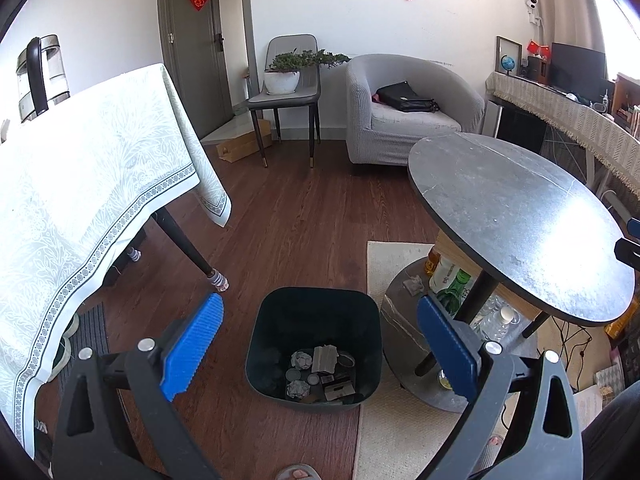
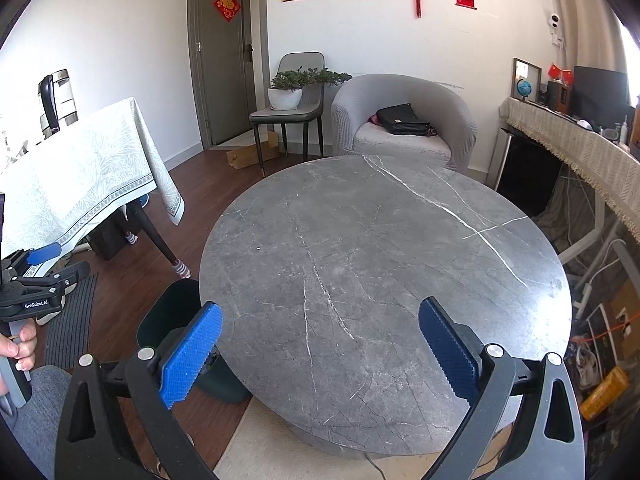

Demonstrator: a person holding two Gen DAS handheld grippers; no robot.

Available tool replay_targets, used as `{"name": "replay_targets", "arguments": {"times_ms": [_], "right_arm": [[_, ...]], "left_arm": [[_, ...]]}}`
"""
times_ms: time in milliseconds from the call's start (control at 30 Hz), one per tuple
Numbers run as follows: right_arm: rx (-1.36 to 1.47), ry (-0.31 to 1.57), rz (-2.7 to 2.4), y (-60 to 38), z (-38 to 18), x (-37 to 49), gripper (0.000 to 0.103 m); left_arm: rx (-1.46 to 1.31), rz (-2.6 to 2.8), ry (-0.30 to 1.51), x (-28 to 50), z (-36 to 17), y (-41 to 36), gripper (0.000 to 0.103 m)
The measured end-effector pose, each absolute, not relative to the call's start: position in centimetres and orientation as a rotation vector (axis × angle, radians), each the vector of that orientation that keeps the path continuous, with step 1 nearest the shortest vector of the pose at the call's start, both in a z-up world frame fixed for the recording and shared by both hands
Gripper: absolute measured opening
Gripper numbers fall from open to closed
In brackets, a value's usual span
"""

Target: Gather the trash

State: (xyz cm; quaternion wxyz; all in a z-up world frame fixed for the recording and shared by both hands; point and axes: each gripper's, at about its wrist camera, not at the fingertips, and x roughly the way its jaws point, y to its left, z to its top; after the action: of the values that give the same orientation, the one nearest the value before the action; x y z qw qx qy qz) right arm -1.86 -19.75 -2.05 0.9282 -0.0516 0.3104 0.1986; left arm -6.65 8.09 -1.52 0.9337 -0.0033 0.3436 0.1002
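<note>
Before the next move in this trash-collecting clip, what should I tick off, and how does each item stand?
1. Left gripper jaws open, nothing held: ok.
2. Right gripper jaws open, nothing held: ok.
3. Dark square plastic bin upright on the wooden floor, mouth unobstructed: ok.
4. Crumpled paper and scraps lie at the bin's bottom, well below its rim: ok.
5. Round grey marble tabletop free of trash: ok.
6. Trash left elsewhere: cannot tell; a crumpled grey scrap sits on the table's lower shelf beside bottles.

Black tongs [image 1: 318, 346] with ribbed blue pads [image 1: 192, 346]; silver screws; "GenRobot.AI" marking.
</note>
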Motion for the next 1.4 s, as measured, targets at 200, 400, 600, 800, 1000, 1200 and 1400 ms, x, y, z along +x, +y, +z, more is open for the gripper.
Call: {"name": "replay_targets", "arguments": {"times_ms": [200, 400, 600, 800, 1000, 1200, 1400], "right_arm": [[-0.111, 0.642, 0.415, -19.59, -2.16, -1.89, 0.099], [-0.117, 0.636, 0.415, -19.50, -2.02, -2.07, 0.099], [-0.127, 0.630, 0.417, -19.34, -1.80, -2.15, 0.099], [-0.129, 0.627, 0.416, -19.09, -1.80, -2.34, 0.099], [-0.130, 0.627, 0.416, -19.05, -1.79, -2.36, 0.099], [-0.134, 0.625, 0.415, -19.00, -1.80, -2.41, 0.099], [-0.138, 0.624, 0.416, -18.92, -1.77, -2.44, 0.099]], "left_arm": [[0.008, 0.204, 0.705, -6.53, -1.66, 7.72, 0.099], [-0.006, 0.195, 0.705, -6.41, -1.74, 7.72, 0.099], [-0.013, 0.196, 0.704, -6.51, -1.76, 7.68, 0.099], [-0.023, 0.199, 0.703, -6.61, -1.71, 7.83, 0.099], [-0.021, 0.199, 0.703, -6.60, -1.72, 7.87, 0.099], [-0.021, 0.198, 0.702, -6.62, -1.71, 7.86, 0.099], [-0.022, 0.198, 0.702, -6.61, -1.70, 7.86, 0.099]]}}
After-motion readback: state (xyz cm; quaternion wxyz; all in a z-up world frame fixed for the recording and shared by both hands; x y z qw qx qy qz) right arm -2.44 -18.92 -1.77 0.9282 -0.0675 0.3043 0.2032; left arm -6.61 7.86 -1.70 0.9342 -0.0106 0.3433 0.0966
